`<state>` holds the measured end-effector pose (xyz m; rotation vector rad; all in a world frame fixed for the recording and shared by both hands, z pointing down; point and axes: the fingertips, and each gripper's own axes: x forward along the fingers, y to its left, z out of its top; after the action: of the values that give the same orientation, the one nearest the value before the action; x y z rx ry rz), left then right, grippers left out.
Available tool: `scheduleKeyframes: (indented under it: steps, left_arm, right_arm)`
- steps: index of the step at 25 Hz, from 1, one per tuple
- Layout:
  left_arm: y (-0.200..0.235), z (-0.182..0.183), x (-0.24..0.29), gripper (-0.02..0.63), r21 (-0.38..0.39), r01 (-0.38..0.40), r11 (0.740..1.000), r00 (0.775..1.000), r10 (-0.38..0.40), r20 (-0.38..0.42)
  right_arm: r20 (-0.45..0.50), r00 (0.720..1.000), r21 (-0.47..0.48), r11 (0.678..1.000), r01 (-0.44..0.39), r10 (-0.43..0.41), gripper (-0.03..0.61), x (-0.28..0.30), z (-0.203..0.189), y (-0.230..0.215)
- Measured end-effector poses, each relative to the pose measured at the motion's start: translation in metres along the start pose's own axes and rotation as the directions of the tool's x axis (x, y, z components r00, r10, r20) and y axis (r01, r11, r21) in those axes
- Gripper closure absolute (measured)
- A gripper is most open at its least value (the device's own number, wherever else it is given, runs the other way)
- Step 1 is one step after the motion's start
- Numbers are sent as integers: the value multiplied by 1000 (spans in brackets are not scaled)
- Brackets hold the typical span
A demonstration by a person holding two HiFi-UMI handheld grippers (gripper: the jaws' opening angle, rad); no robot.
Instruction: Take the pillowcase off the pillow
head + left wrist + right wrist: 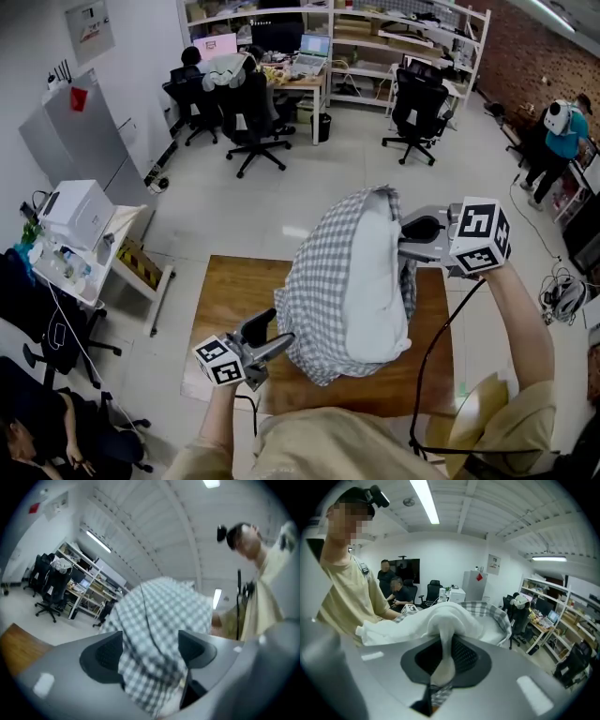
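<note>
A person holds a white pillow up in the air above a wooden table, near the middle of the scene, with a gripper in each hand. A grey and white checked pillowcase still wraps the left side and the far top of the pillow. On the right side the bare white pillow bulges out of the case. The right gripper reaches in from the right at the pillow's upper part. Its jaws are closed tight on a fold of the white pillow, with a scrap of checked cloth showing just below the pinch. The left gripper sits lower, at the near left corner of the pillowcase. Its jaws stand well apart, and the checked cloth hangs in the gap between the two dark pads without being squeezed. Beyond the table lies a pale floor, and far off stand several black office chairs by desks and shelves.
</note>
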<state>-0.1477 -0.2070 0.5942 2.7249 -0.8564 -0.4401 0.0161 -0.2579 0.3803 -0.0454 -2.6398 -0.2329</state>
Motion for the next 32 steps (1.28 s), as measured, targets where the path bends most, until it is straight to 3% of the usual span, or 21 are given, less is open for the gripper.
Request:
scheduleKeyframes:
  steps: [1,3,6,10,14,16,18,20,22,26,28,29,32]
  left_arm:
    - [7,26,-5,278,-57,24,998,995,-19,93]
    - [21,66,-3,287,-77,23,997,982,-8,187]
    - [33,90,32,287,31,-30,999,994,26,110]
    - [22,117,90,288,75,35,997,998,-38,42]
    - [14,127,123,350,93,95,991,995,-93,-27]
    - [10,123,129,414,88,147,985,987,-141,-73]
    - [4,120,134,596,97,168,981,981,-157,-114]
    - [3,115,140,609,107,148,983,982,-133,-137]
    - [13,109,142,609,68,105,992,988,-96,-123]
    - [68,94,140,611,-15,-67,998,992,65,-108]
    - [101,73,134,610,9,-188,982,967,187,-173]
    - [118,54,130,610,38,-246,969,943,248,-221]
    - [164,-29,119,611,164,-350,922,841,386,-379]
  right_arm:
    - [2,1000,-23,1000,-12,12,543,2,3,5]
    - [2,1000,-58,998,-29,29,543,3,4,15]
    - [-4,1000,-87,996,-31,30,541,4,-1,27]
    - [-16,999,-115,993,-33,32,538,5,-2,41]
    - [-28,999,-128,991,-30,27,538,7,2,48]
    - [-36,999,-127,992,-22,18,538,9,3,49]
    - [-41,999,-122,992,-13,8,538,8,3,48]
    - [-41,999,-123,992,-8,3,541,7,-2,50]
    - [-35,999,-123,992,-10,5,543,5,-8,54]
    - [-20,999,-132,991,-33,30,546,2,-5,59]
    - [-13,999,-145,988,-51,49,548,6,3,65]
    - [-7,998,-150,987,-60,59,548,9,7,70]
    - [-2,998,-150,987,-61,61,548,16,5,79]
